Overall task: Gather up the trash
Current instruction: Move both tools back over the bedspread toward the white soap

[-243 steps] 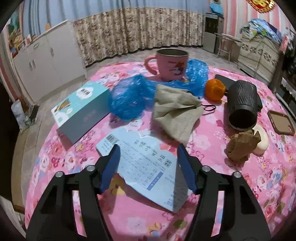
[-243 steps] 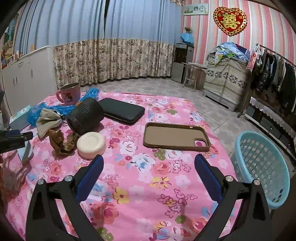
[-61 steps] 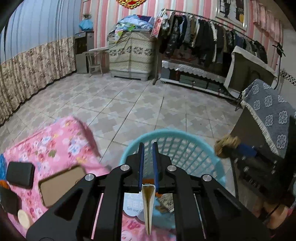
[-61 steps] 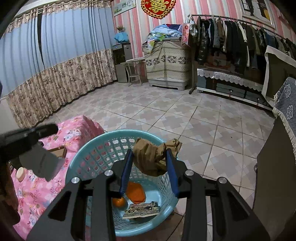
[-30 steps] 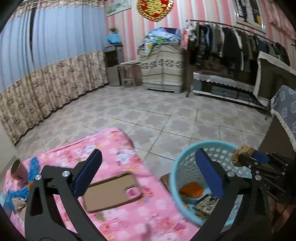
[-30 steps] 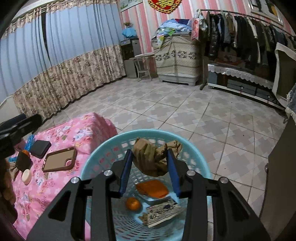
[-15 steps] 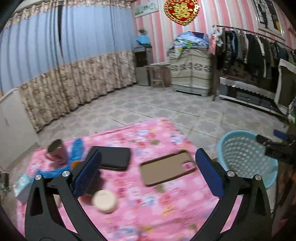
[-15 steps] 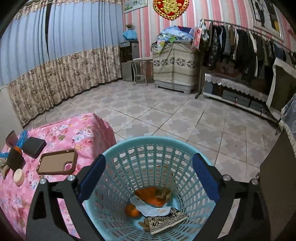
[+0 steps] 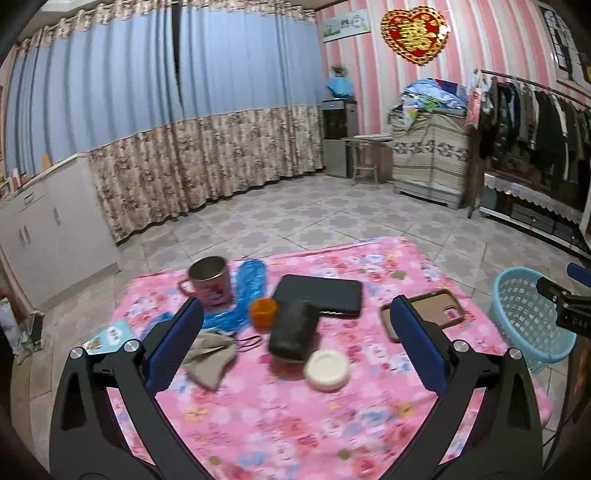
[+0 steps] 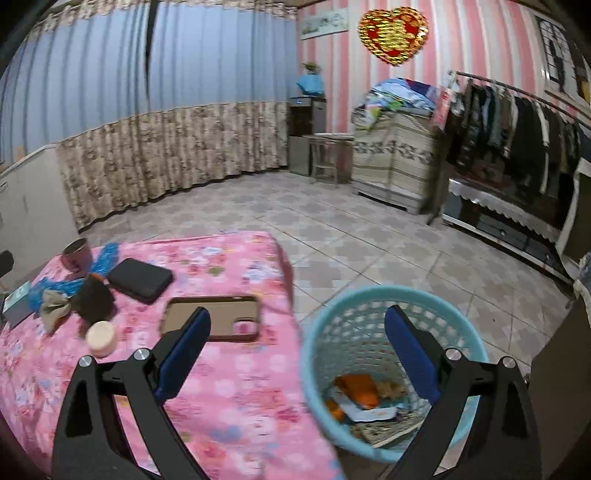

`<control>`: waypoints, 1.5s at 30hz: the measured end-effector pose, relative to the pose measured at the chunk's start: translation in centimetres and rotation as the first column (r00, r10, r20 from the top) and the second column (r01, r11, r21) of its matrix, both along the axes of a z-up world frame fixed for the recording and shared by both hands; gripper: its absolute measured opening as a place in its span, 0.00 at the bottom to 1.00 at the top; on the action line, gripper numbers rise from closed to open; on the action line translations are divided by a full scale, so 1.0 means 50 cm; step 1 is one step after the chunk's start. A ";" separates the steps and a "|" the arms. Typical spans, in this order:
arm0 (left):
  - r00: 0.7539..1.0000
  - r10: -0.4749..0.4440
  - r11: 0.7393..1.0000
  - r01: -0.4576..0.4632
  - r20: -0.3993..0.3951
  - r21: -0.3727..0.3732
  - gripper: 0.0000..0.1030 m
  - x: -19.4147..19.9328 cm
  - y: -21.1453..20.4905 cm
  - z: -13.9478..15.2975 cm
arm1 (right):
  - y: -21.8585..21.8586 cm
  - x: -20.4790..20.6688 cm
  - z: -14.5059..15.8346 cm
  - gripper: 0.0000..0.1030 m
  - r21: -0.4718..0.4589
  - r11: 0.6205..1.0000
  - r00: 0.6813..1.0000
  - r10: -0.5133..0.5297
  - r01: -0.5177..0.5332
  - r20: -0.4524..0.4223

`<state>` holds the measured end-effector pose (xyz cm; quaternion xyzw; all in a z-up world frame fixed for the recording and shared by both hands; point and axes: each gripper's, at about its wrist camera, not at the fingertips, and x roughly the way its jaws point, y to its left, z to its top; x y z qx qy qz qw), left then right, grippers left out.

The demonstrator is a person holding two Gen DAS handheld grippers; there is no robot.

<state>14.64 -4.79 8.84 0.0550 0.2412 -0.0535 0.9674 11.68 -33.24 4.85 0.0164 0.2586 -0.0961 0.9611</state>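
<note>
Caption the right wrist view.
Open right gripper above round light-blue plastic basket holding trash, beside pink floral table.

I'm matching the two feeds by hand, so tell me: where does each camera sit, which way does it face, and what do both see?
Left wrist: sits on the left gripper, facing down across the pink table toward the curtains; its open blue fingers show.
Right wrist: sits on the right gripper, facing the table edge and the blue basket; its open fingers show.
Shared: table, basket, phone case, pink mug, heart decoration.

Light-blue basket (image 10: 369,306) on the floor beside the table holds orange and paper trash (image 10: 360,397).
</note>
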 end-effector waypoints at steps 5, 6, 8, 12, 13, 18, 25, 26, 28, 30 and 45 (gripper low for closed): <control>0.999 0.046 0.999 -0.046 -0.006 0.015 0.95 0.002 0.062 -0.002 | 0.056 0.003 -0.003 0.90 -0.005 0.999 0.999 0.036 -0.036 -0.001; 0.998 0.057 0.998 -0.056 -0.010 0.015 0.95 0.005 0.075 -0.006 | 0.073 0.006 -0.006 0.90 -0.005 0.999 0.999 0.046 -0.046 -0.005; 0.997 0.073 0.997 -0.073 -0.014 0.015 0.95 0.011 0.097 -0.010 | 0.092 0.013 -0.011 0.90 -0.012 0.998 0.998 0.056 -0.056 -0.011; 0.994 0.109 0.994 -0.109 -0.026 0.010 0.95 0.023 0.142 -0.031 | 0.131 0.033 -0.027 0.90 -0.024 0.997 0.997 0.073 -0.074 -0.029; 0.992 0.120 0.993 -0.120 -0.033 0.003 0.95 0.028 0.154 -0.038 | 0.135 0.039 -0.032 0.90 -0.022 0.997 0.997 0.075 -0.076 -0.034; 0.985 0.157 0.987 -0.159 -0.073 -0.022 0.95 0.047 0.201 -0.080 | 0.167 0.062 -0.058 0.90 -0.014 0.996 0.995 0.086 -0.087 -0.051; 0.977 0.183 0.983 -0.185 -0.107 -0.005 0.95 0.070 0.232 -0.139 | 0.205 0.094 -0.097 0.90 -0.031 0.994 0.991 0.103 -0.106 -0.084; 0.976 0.186 0.982 -0.188 -0.112 -0.007 0.95 0.074 0.237 -0.146 | 0.210 0.099 -0.104 0.90 -0.027 0.994 0.991 0.101 -0.104 -0.090; 0.973 0.194 0.980 -0.198 -0.123 -0.015 0.95 0.079 0.250 -0.160 | 0.219 0.107 -0.115 0.90 -0.018 0.995 0.990 0.100 -0.102 -0.100; 0.971 0.201 0.978 -0.206 -0.134 -0.025 0.95 0.084 0.264 -0.173 | 0.229 0.116 -0.127 0.91 -0.011 0.995 0.989 0.100 -0.101 -0.112; 0.934 0.291 0.950 -0.307 -0.205 -0.052 0.95 0.107 0.381 -0.243 | 0.389 0.181 -0.202 0.90 -0.039 0.963 0.942 0.252 -0.267 -0.223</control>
